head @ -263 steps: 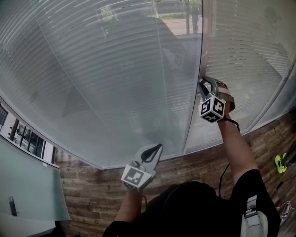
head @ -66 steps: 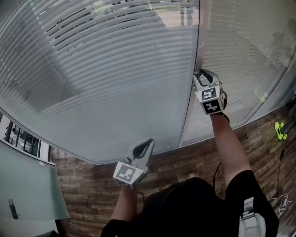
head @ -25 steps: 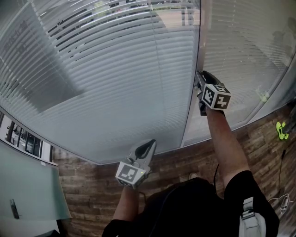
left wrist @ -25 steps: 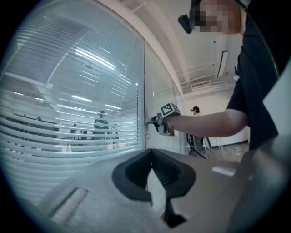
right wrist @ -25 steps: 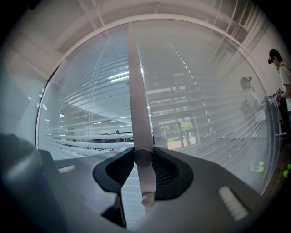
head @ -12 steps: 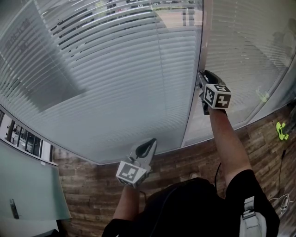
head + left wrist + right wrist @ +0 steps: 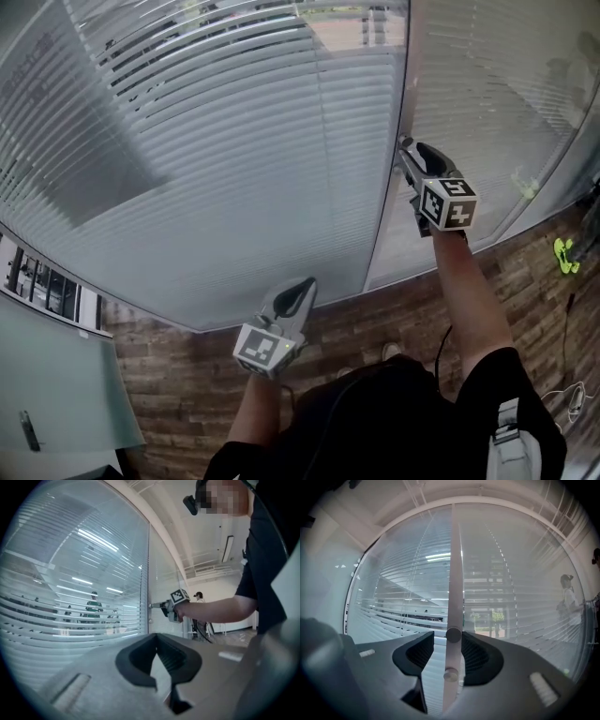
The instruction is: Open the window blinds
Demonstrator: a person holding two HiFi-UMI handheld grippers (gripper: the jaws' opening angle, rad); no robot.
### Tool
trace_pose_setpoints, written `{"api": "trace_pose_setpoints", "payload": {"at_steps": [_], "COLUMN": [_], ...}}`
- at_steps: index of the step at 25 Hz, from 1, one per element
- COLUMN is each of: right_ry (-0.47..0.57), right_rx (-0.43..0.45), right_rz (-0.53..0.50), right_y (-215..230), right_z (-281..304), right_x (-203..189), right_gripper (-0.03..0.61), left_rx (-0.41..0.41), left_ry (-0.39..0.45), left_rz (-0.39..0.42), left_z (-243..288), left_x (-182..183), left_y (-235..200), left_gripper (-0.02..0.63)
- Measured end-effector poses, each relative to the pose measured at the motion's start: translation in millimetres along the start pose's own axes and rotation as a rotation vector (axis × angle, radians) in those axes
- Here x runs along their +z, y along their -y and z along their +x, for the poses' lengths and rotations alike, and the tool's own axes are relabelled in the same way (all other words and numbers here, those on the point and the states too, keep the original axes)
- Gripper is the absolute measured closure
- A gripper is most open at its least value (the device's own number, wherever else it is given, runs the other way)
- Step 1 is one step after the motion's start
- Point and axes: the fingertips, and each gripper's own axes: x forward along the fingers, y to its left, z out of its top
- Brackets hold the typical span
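Straddling the small round grey knob (image 7: 453,634) on the white vertical window post (image 7: 453,564) with the right gripper (image 7: 405,150), jaws just widened and not pinching it. Keeping the left gripper (image 7: 305,286) pinched together, empty, down low. Risking an off-centre regrip: slipping off the knob, leaving the white slatted blinds (image 7: 234,159) behind the glass seemingly only part-tilted.

The post (image 7: 405,84) is standing between two blinds, the left blind (image 7: 234,159) spreading wide on its left and the right blind (image 7: 487,103) hanging on its right. The right gripper (image 7: 405,152) is sitting right at the post, its jaws just opened wider and straddling the upper knob (image 7: 453,634), with the lower knob (image 7: 450,674) just beneath. The left gripper (image 7: 306,286) is hovering nearer and to the left, by the left blind's bottom edge, well apart from the post and above the floor (image 7: 178,375).
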Motion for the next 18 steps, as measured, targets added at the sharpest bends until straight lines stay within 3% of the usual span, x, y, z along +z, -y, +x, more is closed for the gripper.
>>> {"api": "trace_pose_setpoints", "payload": {"at_steps": [3, 7, 14, 18], "right_ry": [0.057, 0.149, 0.206, 0.221], "right_rx": [0.032, 0.049, 0.178, 0.249], "right_rz": [-0.062, -0.165, -0.171, -0.195], "right_y": [-9.3, -24.0, -62.1, -87.5], "right_z": [-24.9, -67.2, -130.2, -159.6], "right_x": [6.8, 16.5, 9.1, 3.5], "right_gripper": [0.393, 0.461, 0.568, 0.572], "left_rx": [-0.029, -0.075, -0.1, -0.11], "left_ry": [-0.003, -0.023, 0.006, -0.02], "left_rz": [-0.011, -0.02, 0.008, -0.02], "left_z": [5.1, 13.6, 22.7, 25.8], "left_x": [-2.1, -1.6, -3.7, 5.9], "left_y": [6.7, 19.3, 28.8, 36.7], "left_gripper": [0.609, 0.609, 0.61, 0.609]}}
